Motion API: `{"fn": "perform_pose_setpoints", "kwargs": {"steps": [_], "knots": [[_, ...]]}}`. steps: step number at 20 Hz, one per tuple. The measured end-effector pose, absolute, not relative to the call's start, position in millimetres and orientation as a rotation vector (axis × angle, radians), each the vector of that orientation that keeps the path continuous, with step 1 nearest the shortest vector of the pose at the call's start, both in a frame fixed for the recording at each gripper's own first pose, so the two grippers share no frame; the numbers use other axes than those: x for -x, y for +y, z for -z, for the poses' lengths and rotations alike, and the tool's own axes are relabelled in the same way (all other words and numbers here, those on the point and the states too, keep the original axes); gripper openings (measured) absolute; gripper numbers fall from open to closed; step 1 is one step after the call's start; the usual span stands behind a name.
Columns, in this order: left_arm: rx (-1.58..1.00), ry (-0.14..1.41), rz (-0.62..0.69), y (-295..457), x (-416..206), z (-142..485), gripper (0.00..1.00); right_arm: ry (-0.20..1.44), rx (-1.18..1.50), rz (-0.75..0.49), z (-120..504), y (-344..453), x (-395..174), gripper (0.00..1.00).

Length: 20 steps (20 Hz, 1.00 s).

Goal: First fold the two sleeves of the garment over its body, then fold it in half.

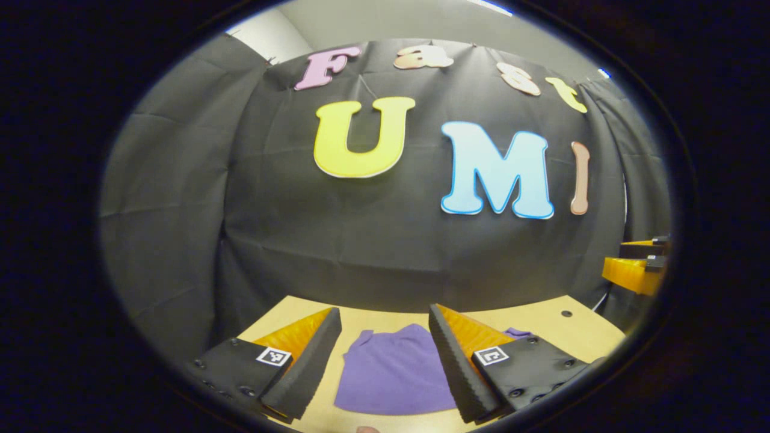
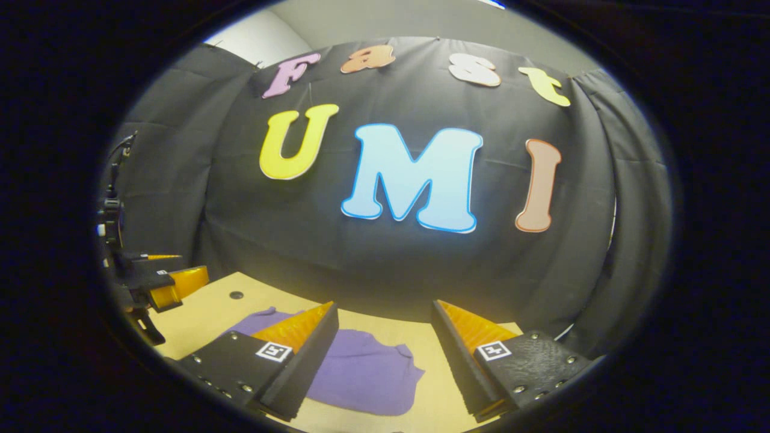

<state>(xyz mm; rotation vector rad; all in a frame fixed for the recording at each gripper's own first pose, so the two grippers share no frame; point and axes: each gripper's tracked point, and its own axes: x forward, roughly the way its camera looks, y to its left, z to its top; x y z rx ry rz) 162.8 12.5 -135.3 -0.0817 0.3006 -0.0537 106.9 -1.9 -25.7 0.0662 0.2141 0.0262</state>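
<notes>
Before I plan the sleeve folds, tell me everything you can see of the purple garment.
The purple garment is soft, matte cloth like knit or fleece, lying flat on the pale wooden table. In the right gripper view its near edge looks wavy and rumpled. Both the left gripper and right gripper hang open above it, apparently not touching.

A: Garment [image 1: 394,373] lies flat on the counter [image 1: 559,331], ahead of the left gripper [image 1: 385,361] and between its fingers.

B: Right gripper [image 2: 385,361]?

A: Above the counter's near edge; garment ahead, toward its left finger. The other gripper sits far left there. Booth wall stands behind the counter.
</notes>
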Motion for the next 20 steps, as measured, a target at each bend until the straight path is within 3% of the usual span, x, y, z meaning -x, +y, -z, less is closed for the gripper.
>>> {"fn": "perform_pose_setpoints", "kwargs": {"steps": [7,12,20], "knots": [[0.068,0.25,0.045,1,-97,80,0.92,0.17,-0.14,-0.027,2,-7,-31,0.96],[0.091,0.241,0.056,7,-69,64,0.92,0.177,-0.244,0.015,-2,-7,-8,0.95],[0.06,0.206,0.082,22,-37,55,0.92,0.217,-0.263,0.16,10,-19,31,0.96]]}}
